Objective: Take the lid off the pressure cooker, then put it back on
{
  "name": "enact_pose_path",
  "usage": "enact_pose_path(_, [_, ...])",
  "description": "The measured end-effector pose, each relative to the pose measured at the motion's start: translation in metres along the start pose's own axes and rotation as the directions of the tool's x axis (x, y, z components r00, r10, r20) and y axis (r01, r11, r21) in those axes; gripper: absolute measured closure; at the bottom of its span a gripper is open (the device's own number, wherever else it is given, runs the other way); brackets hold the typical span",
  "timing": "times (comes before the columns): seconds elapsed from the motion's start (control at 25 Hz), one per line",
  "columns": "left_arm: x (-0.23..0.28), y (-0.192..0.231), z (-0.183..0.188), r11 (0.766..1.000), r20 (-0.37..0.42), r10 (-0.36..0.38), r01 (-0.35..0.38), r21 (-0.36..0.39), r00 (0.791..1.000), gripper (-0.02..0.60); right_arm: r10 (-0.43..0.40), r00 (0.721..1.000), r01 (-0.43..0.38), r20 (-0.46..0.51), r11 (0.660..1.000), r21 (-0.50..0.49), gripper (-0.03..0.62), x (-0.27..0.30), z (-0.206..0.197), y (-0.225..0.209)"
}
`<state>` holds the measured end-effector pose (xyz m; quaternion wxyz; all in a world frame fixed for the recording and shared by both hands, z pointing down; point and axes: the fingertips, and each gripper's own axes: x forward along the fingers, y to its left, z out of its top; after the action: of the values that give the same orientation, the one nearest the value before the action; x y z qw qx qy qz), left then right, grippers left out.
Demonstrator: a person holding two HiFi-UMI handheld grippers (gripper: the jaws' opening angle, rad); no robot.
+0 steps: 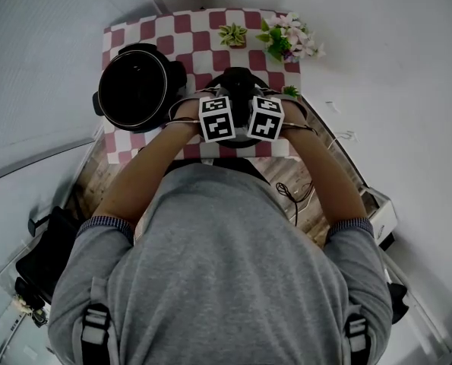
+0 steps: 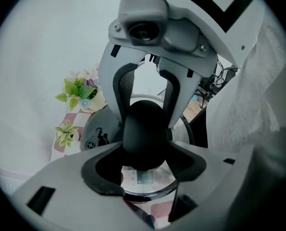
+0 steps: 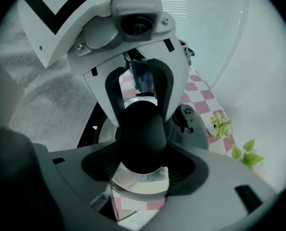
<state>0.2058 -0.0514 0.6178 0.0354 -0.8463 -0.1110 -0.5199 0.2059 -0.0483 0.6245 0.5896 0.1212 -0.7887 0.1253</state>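
The pressure cooker pot (image 1: pixel 138 90) stands open on the left of the checkered table (image 1: pixel 127 147), its dark inside showing. To its right the lid (image 1: pixel 239 82) hangs above the cloth between both grippers. My left gripper (image 1: pixel 216 118) and right gripper (image 1: pixel 266 118) face each other, marker cubes side by side. The left gripper view has my left gripper (image 2: pixel 145 165) shut on one end of the black lid handle (image 2: pixel 143 129), shiny metal beneath. In the right gripper view my right gripper (image 3: pixel 142 170) is shut on the other end of the handle (image 3: pixel 142 134).
A small potted plant (image 1: pixel 232 34) and a bunch of flowers (image 1: pixel 290 38) stand at the table's far edge. A black bag (image 1: pixel 47 249) lies on the floor at the left, and a cable (image 1: pixel 290 192) trails at the right.
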Motion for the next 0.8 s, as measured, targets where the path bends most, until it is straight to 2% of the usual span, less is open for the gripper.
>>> enact_pose_path(0.52, [-0.079,-0.003,0.019,0.994,0.049,0.021,-0.026,0.111,0.999,0.284,-0.099,0.995,0.099,-0.013,0.995,0.029,0.301,-0.067,0.037,0.003])
enact_pose_path(0.8, [-0.129,0.007,0.021,0.987,0.080,0.058,-0.069,0.144,0.995,0.284,-0.153,0.988,0.153,-0.001,0.988,0.025,0.301,-0.104,0.072,-0.005])
